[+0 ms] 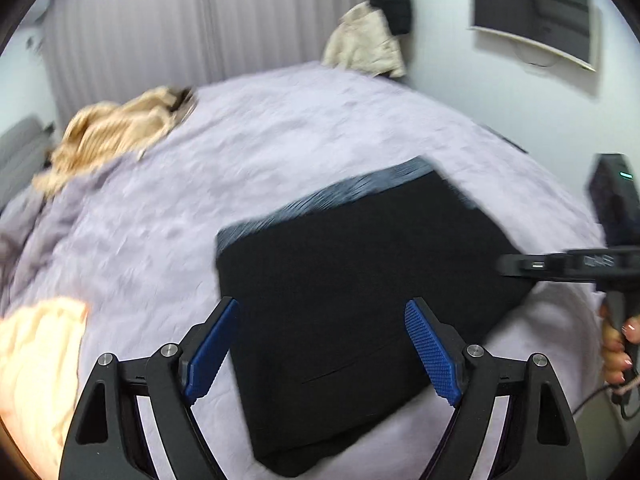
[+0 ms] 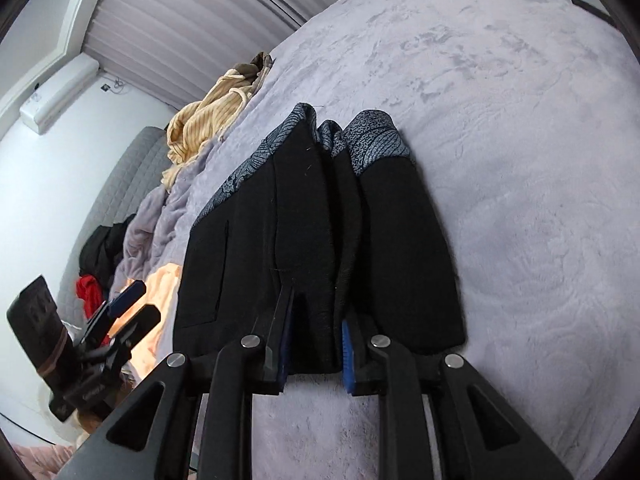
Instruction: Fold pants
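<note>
Black pants (image 1: 360, 288) with a grey patterned waistband lie folded into a rectangle on the lilac bed cover (image 1: 280, 128). My left gripper (image 1: 322, 316) is open above the near part of the pants and holds nothing. In the right wrist view the pants (image 2: 312, 232) lie folded in layers, the patterned waistband at the far end. My right gripper (image 2: 316, 344) is shut on the near edge of the folded pants; its blue pads (image 2: 347, 356) press into the black cloth. The right gripper also shows at the right edge of the left wrist view (image 1: 560, 266).
A tan ribbed garment (image 1: 120, 128) lies bunched at the far left of the bed. A peach cloth (image 1: 36, 368) lies at the near left. Beige and black clothes (image 1: 372, 40) hang by the wall. A screen (image 1: 532, 12) hangs on the wall. Curtains stand behind.
</note>
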Demonstrator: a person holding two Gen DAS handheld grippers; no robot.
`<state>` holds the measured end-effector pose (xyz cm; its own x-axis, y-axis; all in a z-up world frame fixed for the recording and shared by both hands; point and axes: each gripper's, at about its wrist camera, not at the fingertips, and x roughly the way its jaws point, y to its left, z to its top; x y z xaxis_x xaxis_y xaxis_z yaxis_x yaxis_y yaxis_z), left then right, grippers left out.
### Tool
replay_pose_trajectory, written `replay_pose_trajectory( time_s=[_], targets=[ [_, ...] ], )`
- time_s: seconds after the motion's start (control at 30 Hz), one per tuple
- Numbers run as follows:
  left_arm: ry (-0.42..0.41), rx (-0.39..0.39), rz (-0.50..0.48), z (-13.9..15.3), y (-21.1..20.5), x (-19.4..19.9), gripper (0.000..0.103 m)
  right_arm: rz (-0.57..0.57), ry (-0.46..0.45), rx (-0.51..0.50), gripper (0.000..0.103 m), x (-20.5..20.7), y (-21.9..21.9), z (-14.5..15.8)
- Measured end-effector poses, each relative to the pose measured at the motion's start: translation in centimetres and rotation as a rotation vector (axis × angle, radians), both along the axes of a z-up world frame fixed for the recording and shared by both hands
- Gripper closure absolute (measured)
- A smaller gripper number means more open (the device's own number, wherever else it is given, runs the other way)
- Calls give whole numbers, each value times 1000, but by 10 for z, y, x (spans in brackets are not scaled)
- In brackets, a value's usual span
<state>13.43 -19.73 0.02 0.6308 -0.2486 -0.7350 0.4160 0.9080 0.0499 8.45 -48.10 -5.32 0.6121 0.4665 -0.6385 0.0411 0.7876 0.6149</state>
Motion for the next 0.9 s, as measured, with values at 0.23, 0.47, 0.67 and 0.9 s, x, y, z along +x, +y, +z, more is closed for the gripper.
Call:
replay_pose_trajectory(
  time_s=[0.23,0.47,0.67,0.9],
  targets=[
    [92,-3,37,-39,22,2,10,-89,14,-195,73,-12,16,25],
    [52,14,23,-41,17,-2,10,-92,-128,-201,65,-30,35,74],
    [79,0,36,-40,21,-4,10,-81,-7,-223,52,-3,61,26],
    [90,8,47,-44,21,-2,2,-110,-60,-160,52,-28,51,17]
  ],
)
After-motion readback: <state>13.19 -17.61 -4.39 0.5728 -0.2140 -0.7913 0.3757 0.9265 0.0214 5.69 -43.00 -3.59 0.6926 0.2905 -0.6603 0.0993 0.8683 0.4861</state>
